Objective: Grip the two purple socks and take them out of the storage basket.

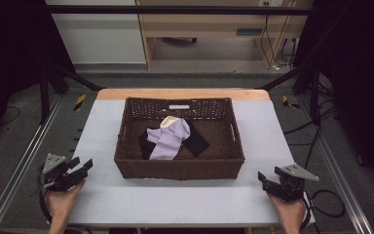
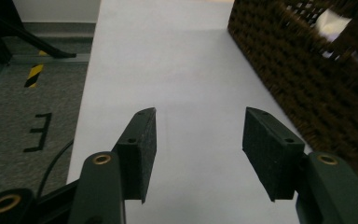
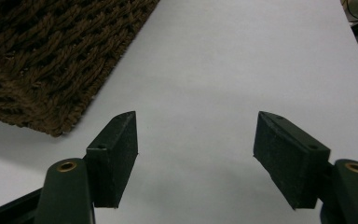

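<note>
A brown wicker basket (image 1: 180, 168) stands in the middle of the white table (image 1: 175, 200). Inside it lie a lavender cloth (image 1: 169, 139), a black cloth (image 1: 198, 142) and a bit of cream cloth (image 1: 169, 121). My left gripper (image 1: 81, 168) rests open at the table's left edge, left of the basket (image 2: 317, 88), with nothing between its jaws (image 2: 198, 135). My right gripper (image 1: 267, 181) sits open at the right front of the table, jaws empty (image 3: 196, 140), with the basket's corner (image 3: 42, 70) to its left.
Metal rails run along both sides of the table over grey floor. A wooden cabinet (image 1: 214, 24) and cables stand behind the table. Yellow-black tape marks (image 1: 80, 101) lie on the floor at the far corners.
</note>
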A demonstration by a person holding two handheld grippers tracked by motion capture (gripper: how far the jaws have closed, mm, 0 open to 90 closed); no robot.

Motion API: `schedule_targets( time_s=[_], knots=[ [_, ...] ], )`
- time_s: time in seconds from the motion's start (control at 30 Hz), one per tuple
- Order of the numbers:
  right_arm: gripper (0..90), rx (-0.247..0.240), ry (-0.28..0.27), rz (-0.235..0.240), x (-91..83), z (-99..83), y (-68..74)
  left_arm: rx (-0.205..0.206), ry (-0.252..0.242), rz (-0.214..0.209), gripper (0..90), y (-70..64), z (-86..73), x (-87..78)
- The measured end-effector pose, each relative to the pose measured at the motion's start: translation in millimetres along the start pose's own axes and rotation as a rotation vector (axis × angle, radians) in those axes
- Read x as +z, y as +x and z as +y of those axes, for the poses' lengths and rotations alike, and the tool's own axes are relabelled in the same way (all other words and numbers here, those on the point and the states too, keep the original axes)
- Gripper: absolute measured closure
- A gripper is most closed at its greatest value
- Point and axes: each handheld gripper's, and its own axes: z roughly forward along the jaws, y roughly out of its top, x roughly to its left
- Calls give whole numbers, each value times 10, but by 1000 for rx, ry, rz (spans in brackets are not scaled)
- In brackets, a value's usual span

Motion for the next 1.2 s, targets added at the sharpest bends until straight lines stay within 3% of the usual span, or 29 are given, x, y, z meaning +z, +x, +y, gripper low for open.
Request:
schedule_targets(
  time_s=[0.07, 0.4, 0.73, 1.2],
  knots=[
    [300, -1, 0, 3, -4, -11, -7, -14, -14, -7, 433, -14, 18, -28],
    [287, -3, -19, 17, -16, -7, 22, 5, -70, -10, 396, -131, 171, -115],
    [295, -25, -36, 15, -22, 5, 86, 8, -115, -54, 368, -241, 315, -233],
    [292, -6, -36, 12, -13, -26, 73, 92, -122, -89, 343, -455, 468, -300]
  ],
)
